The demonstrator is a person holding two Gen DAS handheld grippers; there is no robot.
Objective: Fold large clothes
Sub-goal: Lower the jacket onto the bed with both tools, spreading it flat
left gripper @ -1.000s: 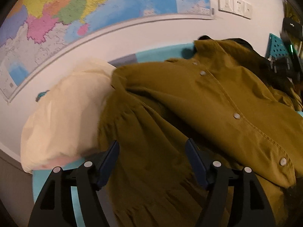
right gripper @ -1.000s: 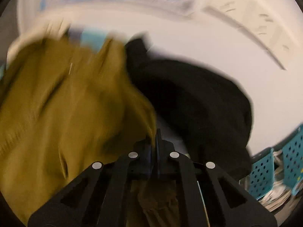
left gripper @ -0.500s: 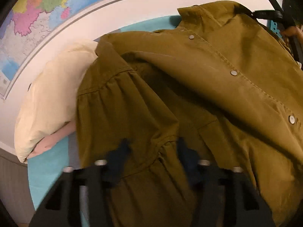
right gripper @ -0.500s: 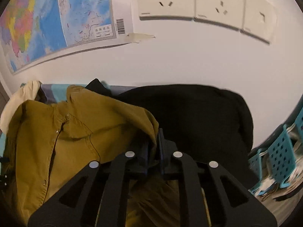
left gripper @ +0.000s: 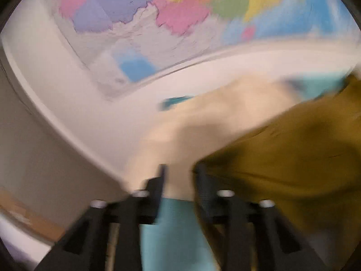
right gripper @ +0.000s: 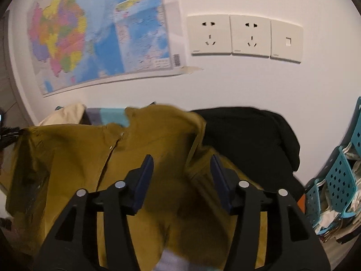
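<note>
An olive-brown buttoned shirt (right gripper: 158,149) lies spread in front of me in the right wrist view. My right gripper (right gripper: 181,169) is open just above it, and its jaws hold nothing. In the blurred left wrist view the same shirt (left gripper: 293,158) fills the lower right. My left gripper (left gripper: 179,176) has its jaws partly apart; shirt fabric lies against the right finger (left gripper: 203,192). I cannot tell whether it grips the fabric.
A cream garment (left gripper: 203,124) lies left of the shirt on a teal surface (left gripper: 173,237). A black garment (right gripper: 248,135) lies to the right. A teal perforated basket (right gripper: 338,180) stands at far right. A map (right gripper: 90,33) and sockets (right gripper: 246,36) are on the wall.
My right gripper has opened and let go of the shirt collar. My left gripper has narrowed its jaws and swung left, so its view is now blurred.
</note>
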